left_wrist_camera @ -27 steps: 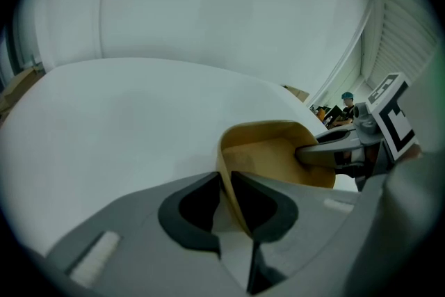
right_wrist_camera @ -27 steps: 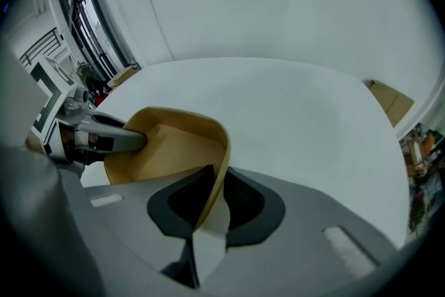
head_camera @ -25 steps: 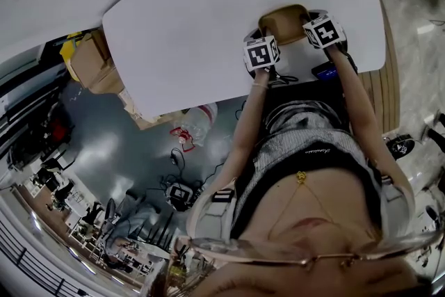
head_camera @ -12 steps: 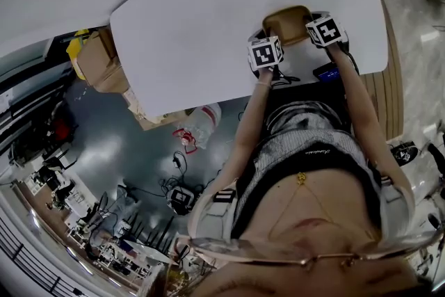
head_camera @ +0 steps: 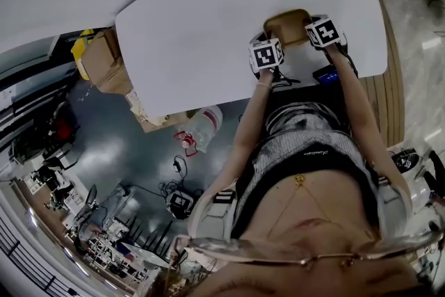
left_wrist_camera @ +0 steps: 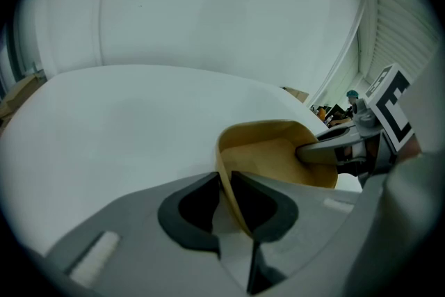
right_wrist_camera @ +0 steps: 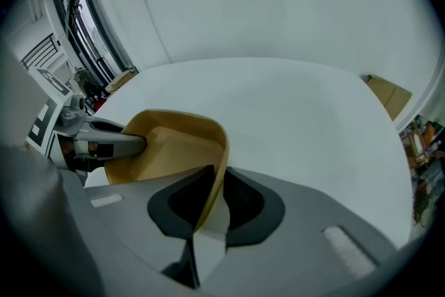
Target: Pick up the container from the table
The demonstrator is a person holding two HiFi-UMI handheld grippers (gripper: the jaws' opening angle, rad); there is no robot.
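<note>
Fingers (left_wrist_camera: pixel 263 205) of left gripper (left_wrist_camera: pixel 224 181) and right gripper (right_wrist_camera: pixel 217 177) clamp opposite walls of the container (head_camera: pixel 286 19).

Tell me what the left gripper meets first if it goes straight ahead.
The container: the left gripper already clamps its wall, so it would likely push that across the table.

Reaches both arms forward, left arm (head_camera: pixel 245 139) and right arm (head_camera: pixel 361 111) nearly straight, forearms bare. Grips the left gripper (left_wrist_camera: pixel 226 183) with jaws pinched together on one wall of the container (left_wrist_camera: pixel 274 160), one jaw inside and one outside. Sets the right gripper (right_wrist_camera: pixel 215 184) opposite, jaws clamped the same way on the facing wall. Points both marker cubes upward.
</note>
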